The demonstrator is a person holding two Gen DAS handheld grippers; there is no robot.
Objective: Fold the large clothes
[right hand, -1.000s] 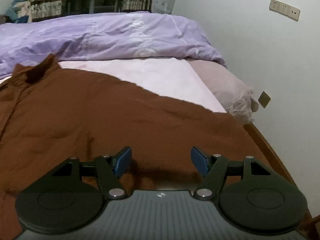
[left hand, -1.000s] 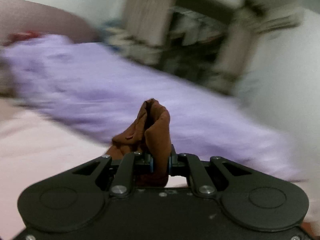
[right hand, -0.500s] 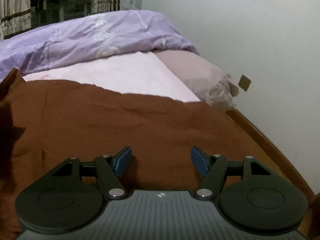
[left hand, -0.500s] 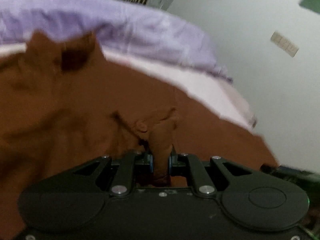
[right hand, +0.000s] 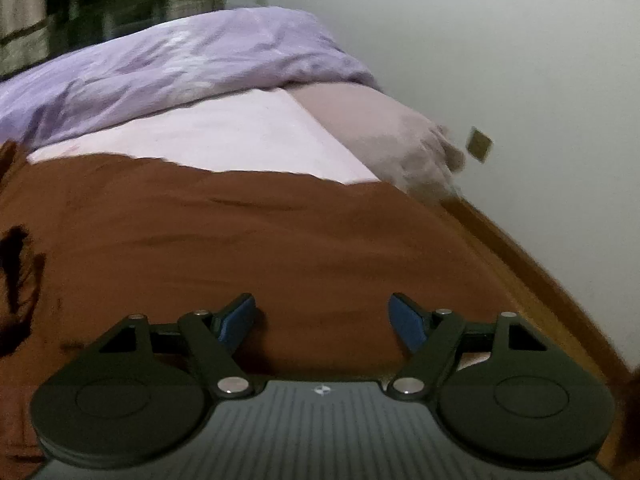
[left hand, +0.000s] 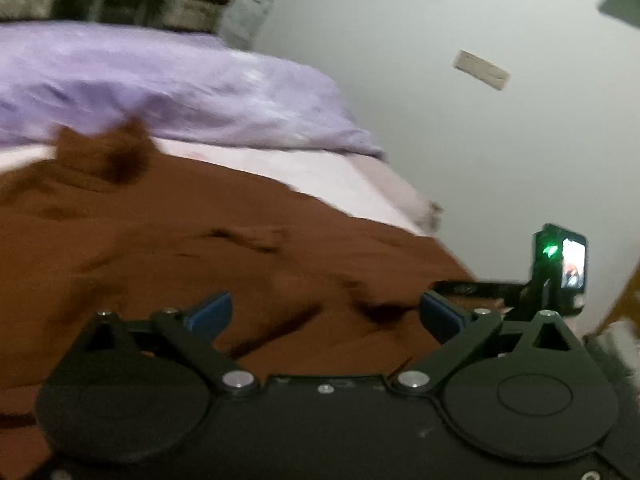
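A large brown garment (left hand: 200, 248) lies spread over the bed; it also fills the near part of the right wrist view (right hand: 248, 240). A raised fold of it stands at the far left (left hand: 116, 152). My left gripper (left hand: 324, 314) is open and empty just above the cloth, its blue pads wide apart. My right gripper (right hand: 322, 316) is open and empty over the near right part of the garment. The right gripper's body with a lit green light shows at the right of the left wrist view (left hand: 560, 268).
A lilac duvet (right hand: 180, 64) is bunched at the far side of the bed. A pink sheet (right hand: 224, 140) and a pillow (right hand: 384, 132) lie beyond the garment. A wooden bed frame edge (right hand: 532, 264) and white wall (right hand: 500, 80) run along the right.
My left gripper, shut on a bunch of brown cloth before, has opened and let it go onto the garment. The right gripper has shifted slightly rightward, staying open.
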